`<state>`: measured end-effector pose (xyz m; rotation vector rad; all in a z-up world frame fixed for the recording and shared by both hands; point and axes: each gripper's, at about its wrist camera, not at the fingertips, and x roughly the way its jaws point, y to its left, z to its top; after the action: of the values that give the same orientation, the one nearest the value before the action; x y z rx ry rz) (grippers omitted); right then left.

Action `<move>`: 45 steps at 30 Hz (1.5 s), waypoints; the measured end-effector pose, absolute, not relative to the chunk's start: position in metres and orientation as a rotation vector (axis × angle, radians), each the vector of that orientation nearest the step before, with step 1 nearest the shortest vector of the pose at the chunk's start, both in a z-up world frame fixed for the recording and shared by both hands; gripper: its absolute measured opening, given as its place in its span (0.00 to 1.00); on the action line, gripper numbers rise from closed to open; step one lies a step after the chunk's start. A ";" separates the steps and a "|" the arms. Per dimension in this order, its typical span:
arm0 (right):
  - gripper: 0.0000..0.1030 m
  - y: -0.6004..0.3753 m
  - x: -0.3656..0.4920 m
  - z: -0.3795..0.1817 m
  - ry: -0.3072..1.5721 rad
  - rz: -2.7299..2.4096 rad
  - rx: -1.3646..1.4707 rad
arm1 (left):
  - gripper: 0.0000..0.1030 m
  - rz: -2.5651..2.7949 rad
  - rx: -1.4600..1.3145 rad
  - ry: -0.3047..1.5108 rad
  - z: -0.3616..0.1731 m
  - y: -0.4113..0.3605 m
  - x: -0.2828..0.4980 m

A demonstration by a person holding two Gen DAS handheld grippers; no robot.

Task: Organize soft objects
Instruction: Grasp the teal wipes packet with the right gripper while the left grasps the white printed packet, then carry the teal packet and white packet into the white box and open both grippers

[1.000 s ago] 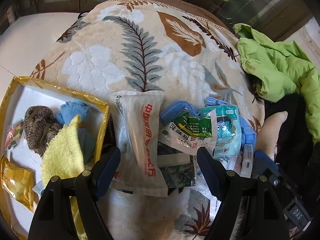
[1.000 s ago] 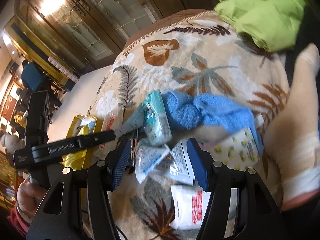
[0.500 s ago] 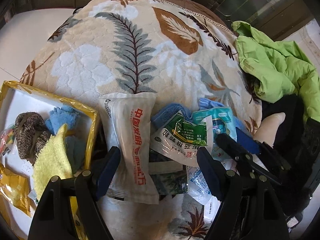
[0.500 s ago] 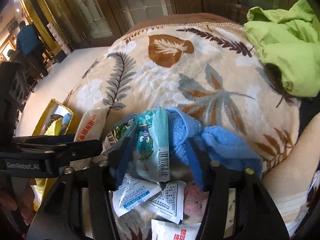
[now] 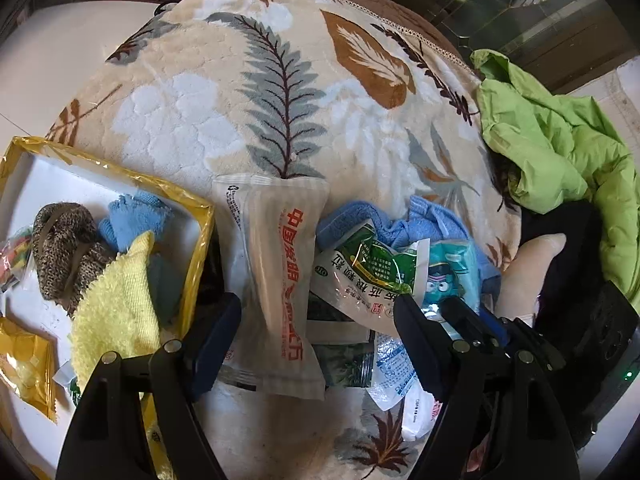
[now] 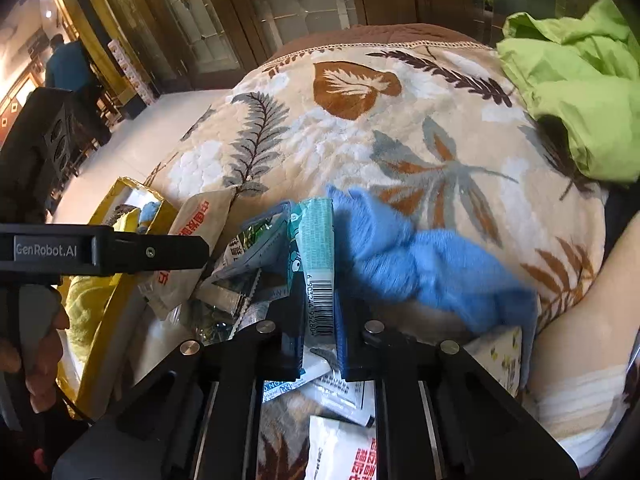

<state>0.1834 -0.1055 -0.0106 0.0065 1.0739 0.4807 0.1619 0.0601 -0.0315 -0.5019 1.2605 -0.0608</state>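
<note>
Leaf-patterned blanket (image 5: 248,112) carries my pile of packets. My right tool (image 6: 318,320) has just been closing and now pinches the teal packet (image 6: 316,240) beside the blue towel (image 6: 424,268). My left tool (image 5: 316,320) gapes wide over the long white packet (image 5: 280,280), near the gold box (image 5: 200,240).

A beige plush leaf-printed blanket (image 5: 248,92) carries a gold-rimmed white tray (image 5: 192,204) left of the tool, sachets ahead, a crumpled lime-green jacket (image 5: 552,136) right
</note>
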 end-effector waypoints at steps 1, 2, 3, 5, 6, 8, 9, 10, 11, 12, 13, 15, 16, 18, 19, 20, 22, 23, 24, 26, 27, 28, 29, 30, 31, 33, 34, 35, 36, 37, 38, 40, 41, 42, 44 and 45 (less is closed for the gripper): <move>0.11 -0.109 0.182 -0.011 1.073 0.474 0.018 | 0.77 -0.056 -0.487 1.263 -0.032 0.058 0.162; 0.11 -0.111 0.181 -0.011 1.071 0.471 0.029 | 0.77 -0.054 -0.483 1.263 -0.033 0.057 0.162; 0.11 -0.115 0.179 -0.010 1.070 0.469 0.047 | 0.77 -0.052 -0.486 1.265 -0.034 0.057 0.164; 0.11 -0.122 0.177 -0.007 1.062 0.463 0.081 | 0.76 -0.044 -0.502 1.268 -0.037 0.058 0.166; 0.11 -0.125 0.177 -0.007 1.061 0.462 0.095 | 0.75 -0.043 -0.496 1.275 -0.039 0.057 0.169; 0.11 -0.130 0.176 -0.005 1.059 0.463 0.129 | 0.72 -0.033 -0.475 1.286 -0.043 0.054 0.170; 0.11 -0.133 0.176 -0.003 1.057 0.467 0.150 | 0.67 -0.026 -0.461 1.286 -0.043 0.053 0.170; 0.11 -0.134 0.176 -0.003 1.056 0.470 0.164 | 0.63 -0.021 -0.442 1.282 -0.043 0.052 0.170; 0.11 -0.136 0.175 -0.002 1.053 0.474 0.186 | 0.54 -0.018 -0.433 1.281 -0.043 0.052 0.170; 0.11 -0.138 0.174 -0.001 1.053 0.477 0.207 | 0.41 -0.012 -0.428 1.280 -0.043 0.053 0.170; 0.11 -0.140 0.173 0.000 1.053 0.481 0.227 | 0.34 -0.006 -0.419 1.272 -0.043 0.055 0.169; 0.11 -0.144 0.169 0.002 1.046 0.490 0.263 | 0.31 -0.014 -0.413 1.264 -0.041 0.056 0.167; 0.11 -0.145 0.167 0.003 1.043 0.494 0.277 | 0.31 -0.017 -0.399 1.260 -0.040 0.056 0.166; 0.11 -0.146 0.164 0.005 1.036 0.503 0.299 | 0.27 -0.016 -0.375 1.244 -0.038 0.053 0.164; 0.11 -0.146 0.163 0.006 1.037 0.505 0.306 | 0.26 -0.015 -0.359 1.228 -0.035 0.052 0.162; 0.11 -0.146 0.162 0.005 1.039 0.506 0.310 | 0.26 -0.014 -0.343 1.213 -0.032 0.050 0.160; 0.11 -0.147 0.158 0.004 1.049 0.503 0.313 | 0.26 -0.020 -0.324 1.190 -0.026 0.047 0.156; 0.11 -0.147 0.156 0.003 1.051 0.502 0.315 | 0.26 -0.026 -0.320 1.185 -0.024 0.046 0.154; 0.11 -0.148 0.153 0.003 1.051 0.501 0.321 | 0.26 -0.032 -0.316 1.181 -0.021 0.045 0.152; 0.11 -0.150 0.149 0.002 1.053 0.502 0.341 | 0.26 -0.040 -0.314 1.174 -0.018 0.043 0.148; 0.11 -0.151 0.147 0.002 1.054 0.501 0.354 | 0.26 -0.045 -0.309 1.171 -0.016 0.042 0.147; 0.11 -0.152 0.146 0.003 1.054 0.501 0.361 | 0.26 -0.050 -0.308 1.167 -0.013 0.042 0.144; 0.11 -0.152 0.144 0.004 1.053 0.501 0.366 | 0.26 -0.052 -0.310 1.164 -0.010 0.043 0.143; 0.11 -0.152 0.142 0.007 1.049 0.501 0.369 | 0.26 -0.054 -0.309 1.161 -0.008 0.043 0.141; 0.11 -0.151 0.141 0.009 1.045 0.502 0.368 | 0.26 -0.053 -0.307 1.154 -0.004 0.046 0.138; 0.11 -0.148 0.138 0.016 1.034 0.508 0.367 | 0.26 -0.051 -0.302 1.141 0.003 0.050 0.133; 0.11 -0.147 0.138 0.019 1.031 0.511 0.369 | 0.26 -0.050 -0.302 1.137 0.006 0.053 0.130; 0.11 -0.145 0.137 0.023 1.026 0.519 0.375 | 0.26 -0.049 -0.302 1.132 0.010 0.057 0.128; 0.11 -0.142 0.136 0.025 1.024 0.525 0.378 | 0.26 -0.045 -0.296 1.126 0.014 0.061 0.124; 0.11 -0.138 0.135 0.029 1.020 0.531 0.376 | 0.26 -0.041 -0.292 1.123 0.016 0.064 0.123; 0.11 -0.134 0.135 0.032 1.017 0.538 0.373 | 0.26 -0.034 -0.289 1.118 0.020 0.070 0.120; 0.11 -0.124 0.133 0.037 1.012 0.557 0.374 | 0.26 -0.018 -0.285 1.109 0.025 0.082 0.114; 0.11 -0.116 0.133 0.041 1.009 0.575 0.378 | 0.26 -0.007 -0.283 1.105 0.028 0.089 0.110; 0.11 -0.110 0.132 0.043 1.008 0.587 0.378 | 0.26 0.008 -0.284 1.098 0.030 0.096 0.107; 0.11 -0.093 0.130 0.048 1.008 0.617 0.373 | 0.26 0.036 -0.282 1.089 0.034 0.112 0.100; 0.11 -0.082 0.130 0.050 1.009 0.633 0.363 | 0.26 0.052 -0.283 1.088 0.035 0.121 0.096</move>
<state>0.1296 -0.0818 0.0495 0.3631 1.0087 0.6329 0.0963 0.1215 0.0354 -0.2834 1.0882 0.0516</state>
